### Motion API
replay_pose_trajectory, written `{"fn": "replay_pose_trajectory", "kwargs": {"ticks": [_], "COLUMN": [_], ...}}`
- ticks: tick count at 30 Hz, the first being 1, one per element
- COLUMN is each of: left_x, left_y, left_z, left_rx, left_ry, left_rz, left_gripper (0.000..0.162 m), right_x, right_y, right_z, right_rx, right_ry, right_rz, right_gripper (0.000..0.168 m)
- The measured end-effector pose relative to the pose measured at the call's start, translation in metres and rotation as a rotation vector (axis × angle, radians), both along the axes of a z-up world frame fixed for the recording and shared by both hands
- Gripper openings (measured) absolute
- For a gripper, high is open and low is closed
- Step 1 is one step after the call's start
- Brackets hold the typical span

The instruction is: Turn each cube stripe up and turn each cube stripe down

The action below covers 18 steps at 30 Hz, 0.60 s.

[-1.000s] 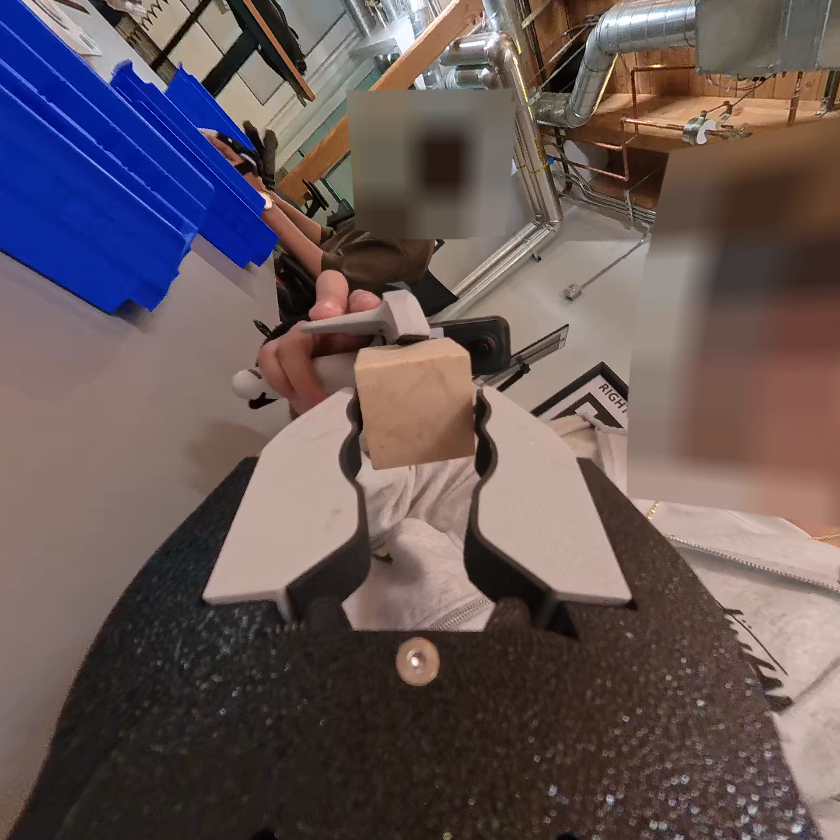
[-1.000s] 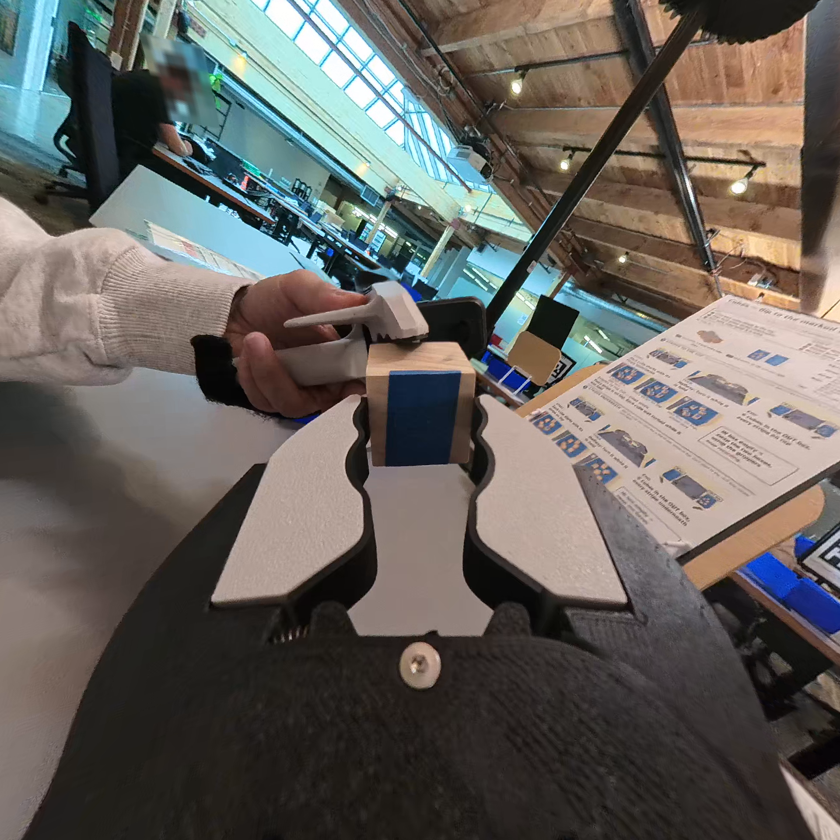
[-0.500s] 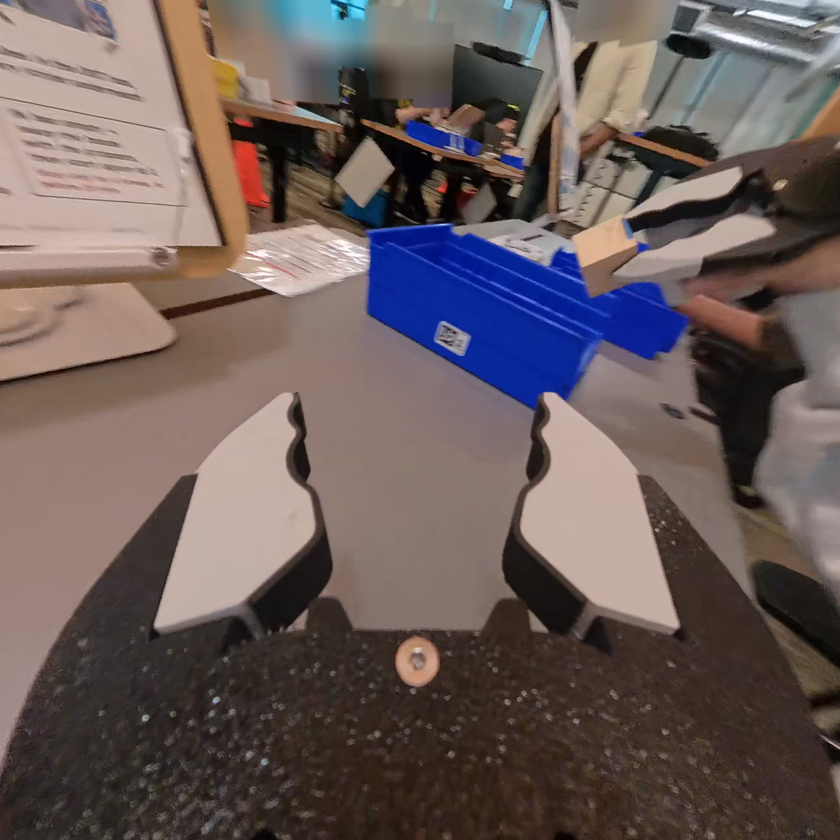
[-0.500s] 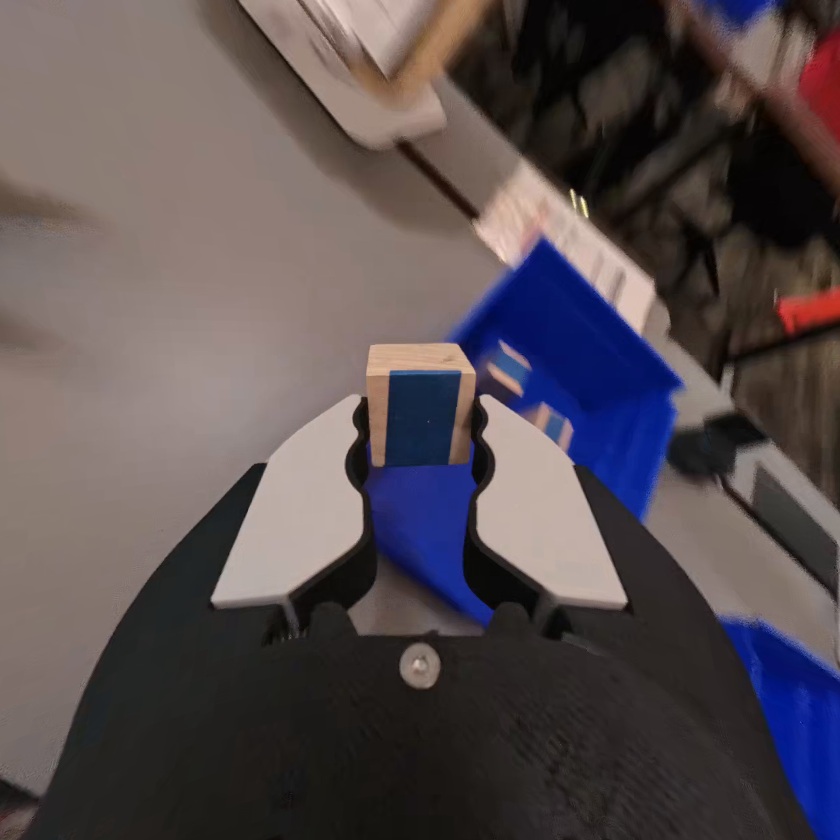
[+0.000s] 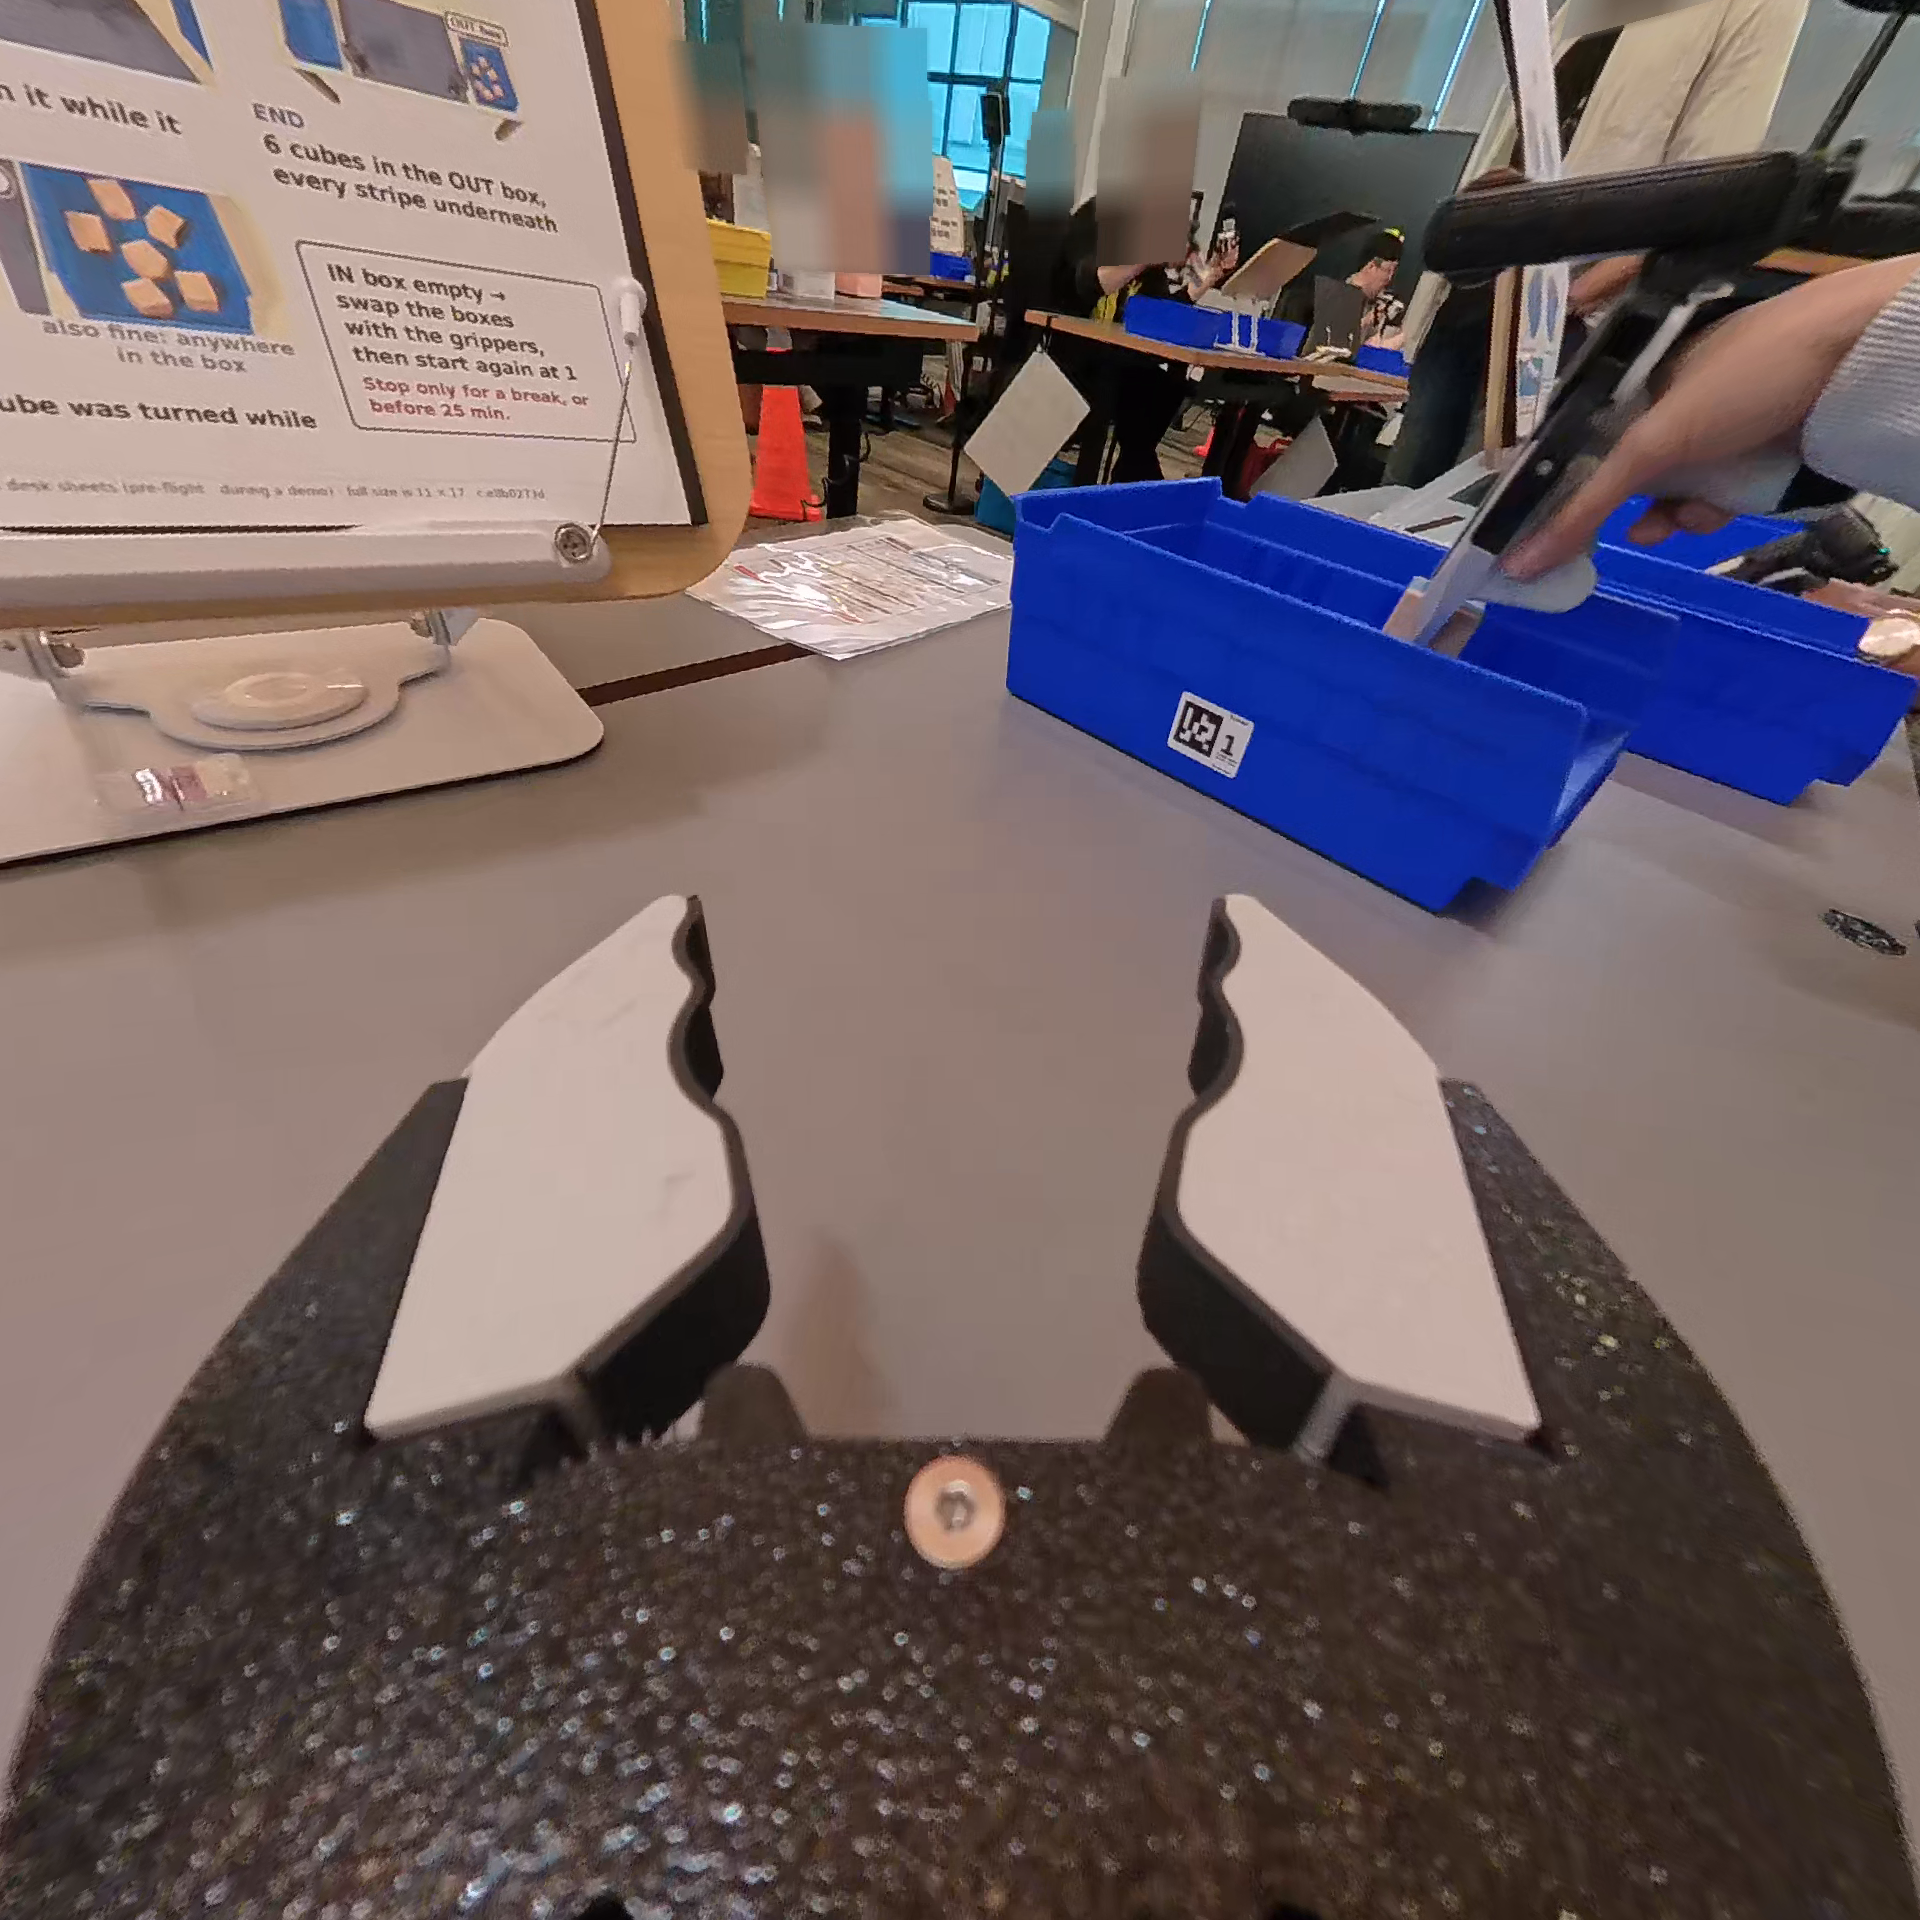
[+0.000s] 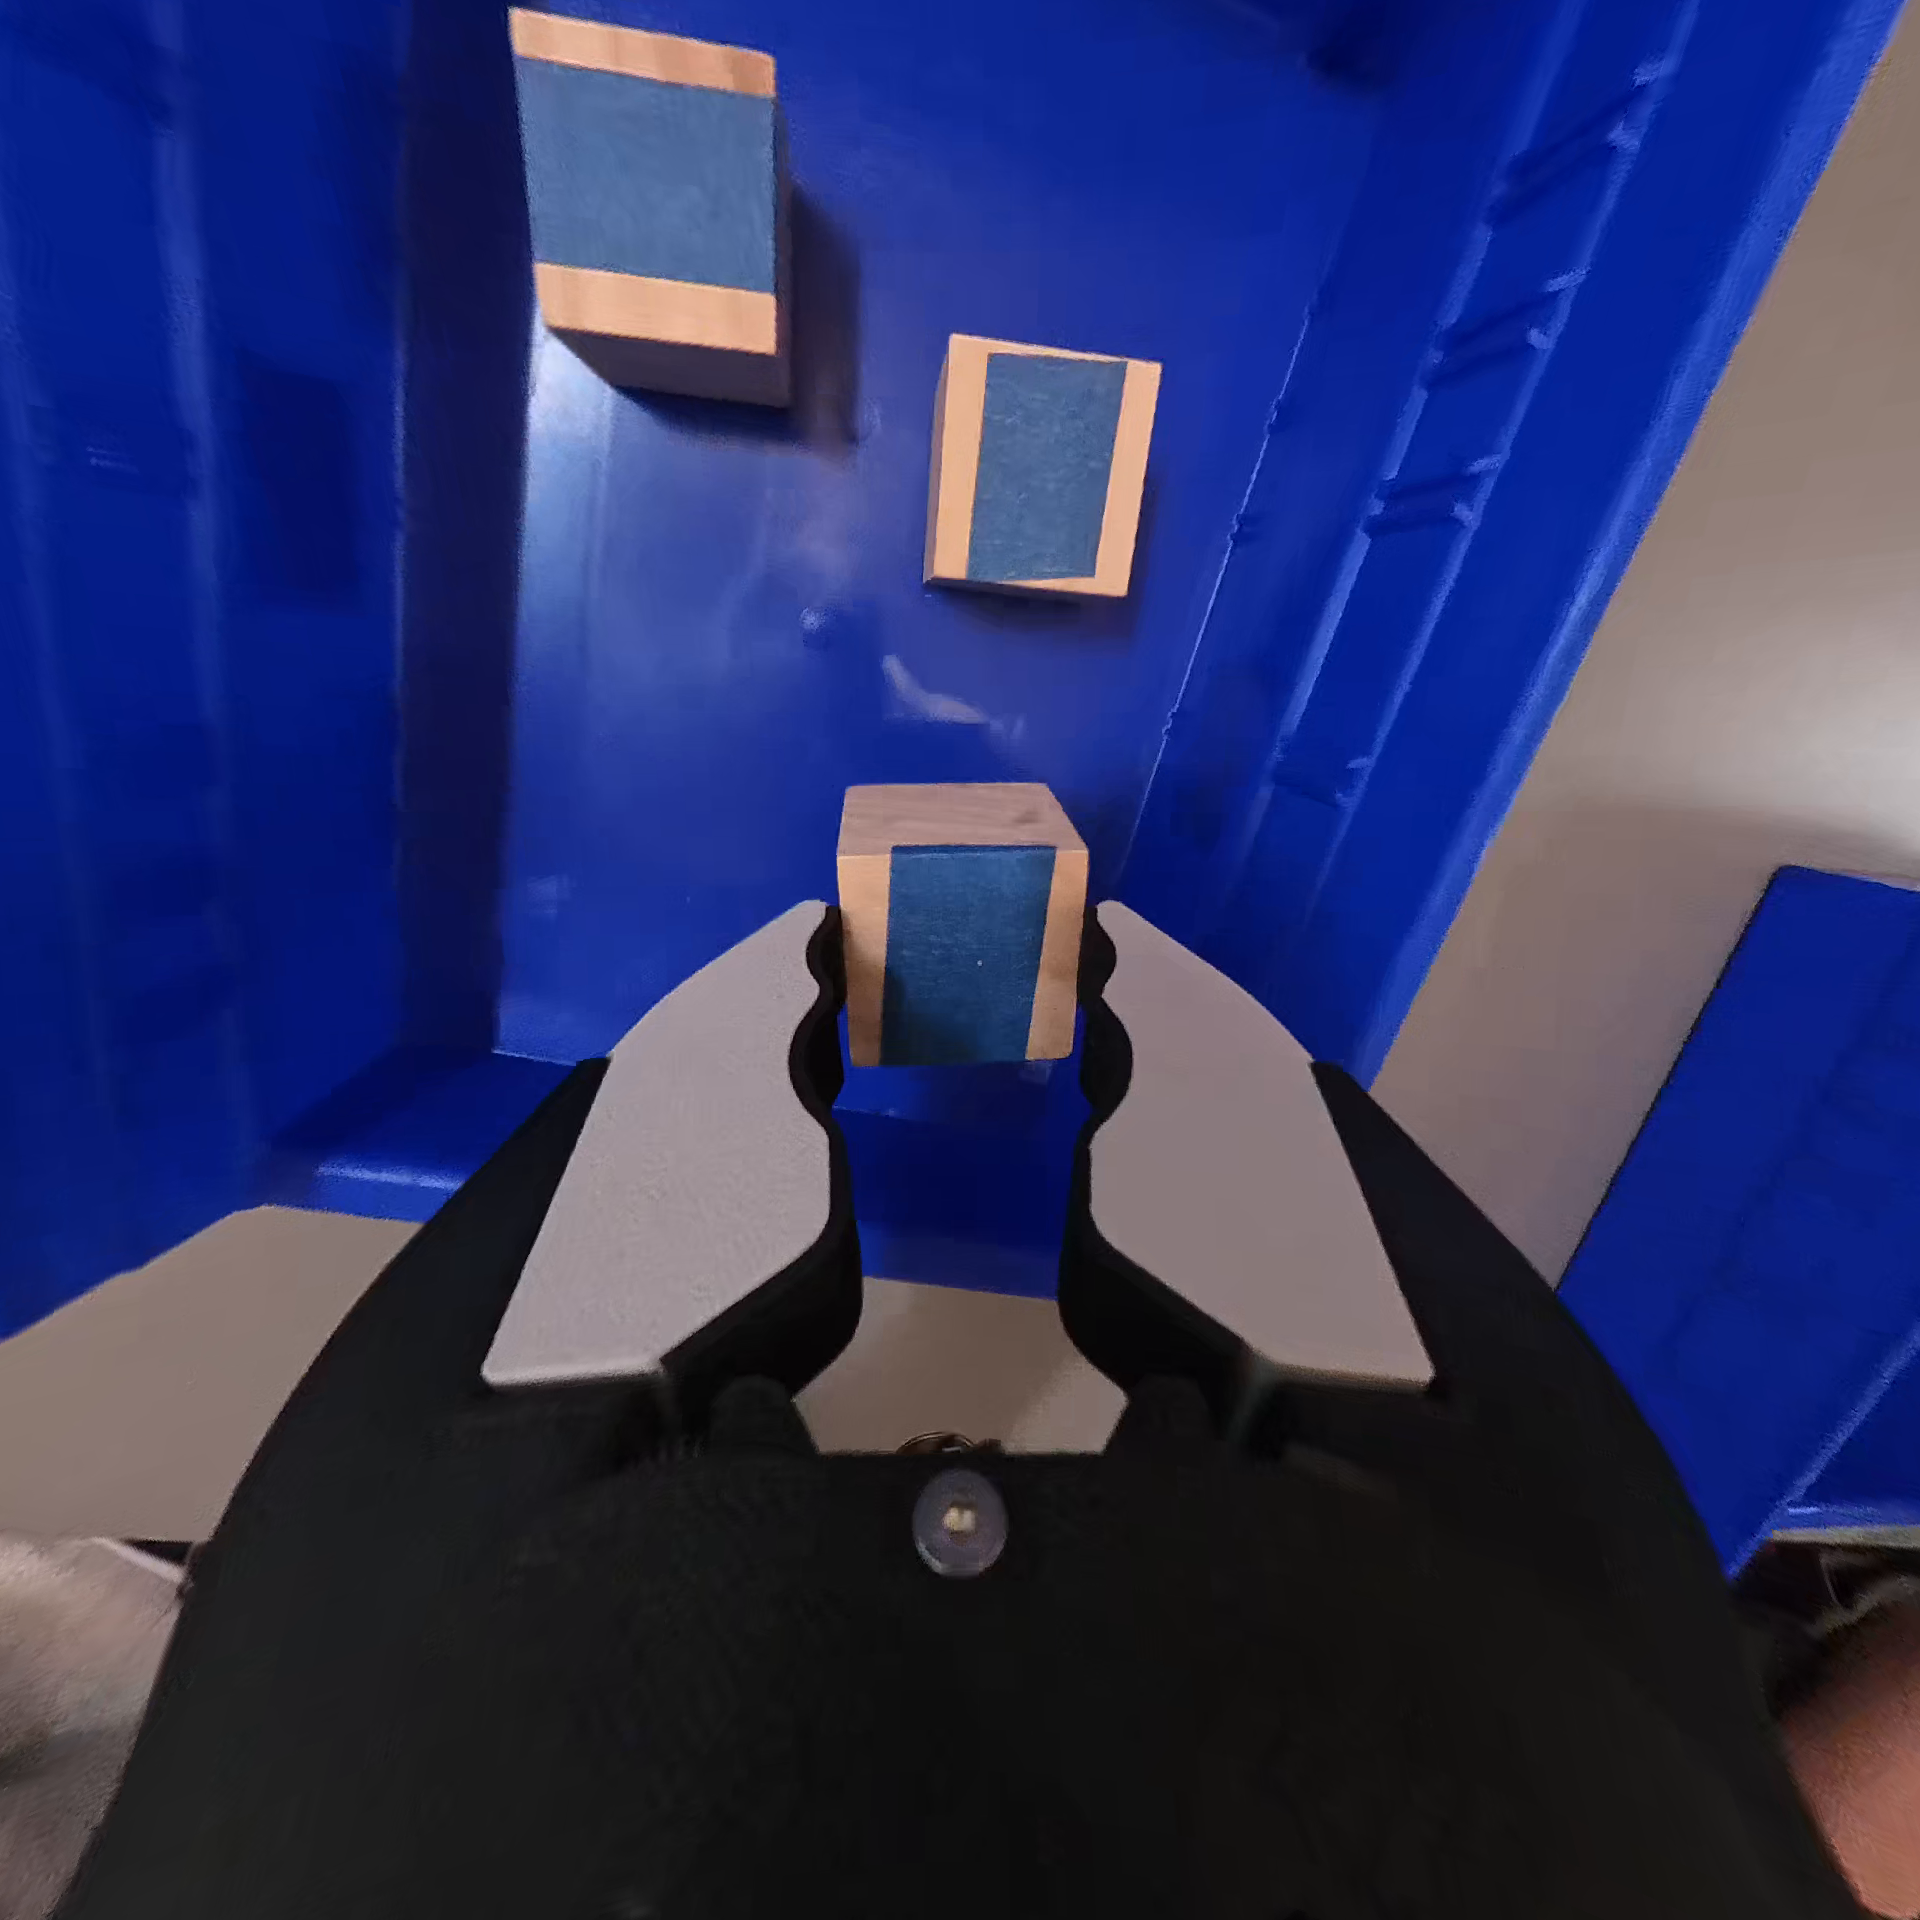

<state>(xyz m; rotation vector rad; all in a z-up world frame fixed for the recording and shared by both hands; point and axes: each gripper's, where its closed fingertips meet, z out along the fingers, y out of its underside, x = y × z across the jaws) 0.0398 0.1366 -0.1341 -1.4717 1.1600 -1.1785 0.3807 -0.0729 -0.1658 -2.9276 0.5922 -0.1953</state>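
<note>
My right gripper (image 6: pixel 961 914) is shut on a wooden cube (image 6: pixel 961 966) with its blue stripe facing the camera. It holds the cube just inside a blue bin (image 6: pixel 675 727), low over the floor. Two more cubes lie in that bin stripe up, one at the far left (image 6: pixel 655 177) and one at the middle right (image 6: pixel 1044 468). My left gripper (image 5: pixel 956 914) is open and empty, low over the grey table (image 5: pixel 935 831). In the left wrist view the right gripper (image 5: pixel 1444 613) dips into the near bin (image 5: pixel 1299 717) at the right.
A second blue bin (image 5: pixel 1766 665) stands behind the first and also shows in the right wrist view (image 6: pixel 1766 1143). An instruction board (image 5: pixel 312 260) on a white stand (image 5: pixel 312 707) is at the left. A plastic-sleeved sheet (image 5: pixel 852 582) lies behind. People sit at desks far off.
One second ago both grippers held the cube together in the air. My left gripper let go, opened and swung back over the table. My right gripper carried the cube down into the bin.
</note>
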Motion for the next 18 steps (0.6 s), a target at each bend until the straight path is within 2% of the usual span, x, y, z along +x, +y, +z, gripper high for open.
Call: {"fn": "replay_pose_trajectory", "kwargs": {"ticks": [9, 18], "left_x": [0.002, 0.003], "left_y": [-0.009, -0.007], "left_z": [0.001, -0.001], "left_rx": [0.010, -0.021], "left_ry": [0.016, 0.023], "left_rz": [-0.024, -0.018], "left_gripper": [0.089, 0.088], "right_x": [0.003, 0.008], "right_y": [0.002, -0.004], "right_z": [-0.028, -0.039], "right_rx": [-0.047, -0.065], "right_ry": [0.069, 0.058], "right_rz": [-0.025, -0.028], "right_gripper": [0.044, 0.044]}}
